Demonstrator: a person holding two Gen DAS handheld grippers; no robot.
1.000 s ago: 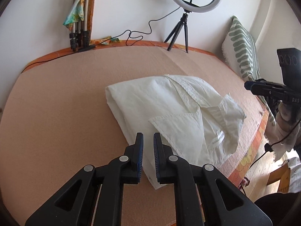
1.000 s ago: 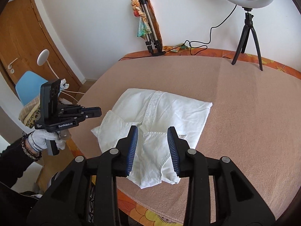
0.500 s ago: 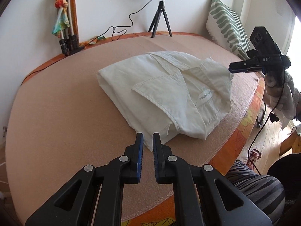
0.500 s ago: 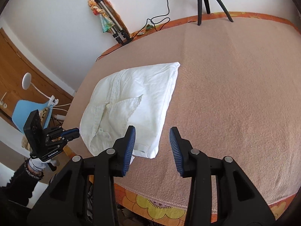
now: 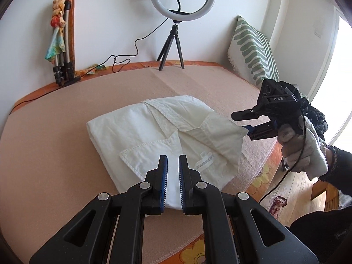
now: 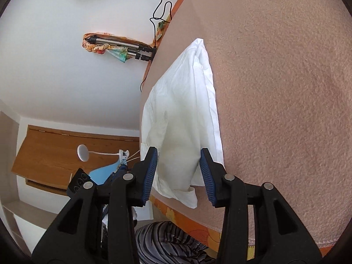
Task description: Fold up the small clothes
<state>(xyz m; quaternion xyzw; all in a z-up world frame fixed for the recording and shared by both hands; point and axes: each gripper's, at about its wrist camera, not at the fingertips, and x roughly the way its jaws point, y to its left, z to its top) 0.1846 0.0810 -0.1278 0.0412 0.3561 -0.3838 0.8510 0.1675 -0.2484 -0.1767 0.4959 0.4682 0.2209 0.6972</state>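
Note:
A small white shirt lies partly folded on the pink blanket, collar and label facing up. My left gripper hovers over its near edge with the jaws nearly closed on nothing. My right gripper shows in the left wrist view at the shirt's right corner, rolled on its side, jaws open around the raised cloth corner. In the right wrist view the shirt lies between the open right gripper's pads, which do not pinch it.
A ring light on a tripod and folded tripods with a scarf stand at the far edge by the wall. A striped cushion leans at the right. The bed edge runs close to the shirt's right side.
My right gripper has rolled on its side and moved in to the shirt's right corner, jaws now around it. My left gripper moved forward over the shirt's near edge.

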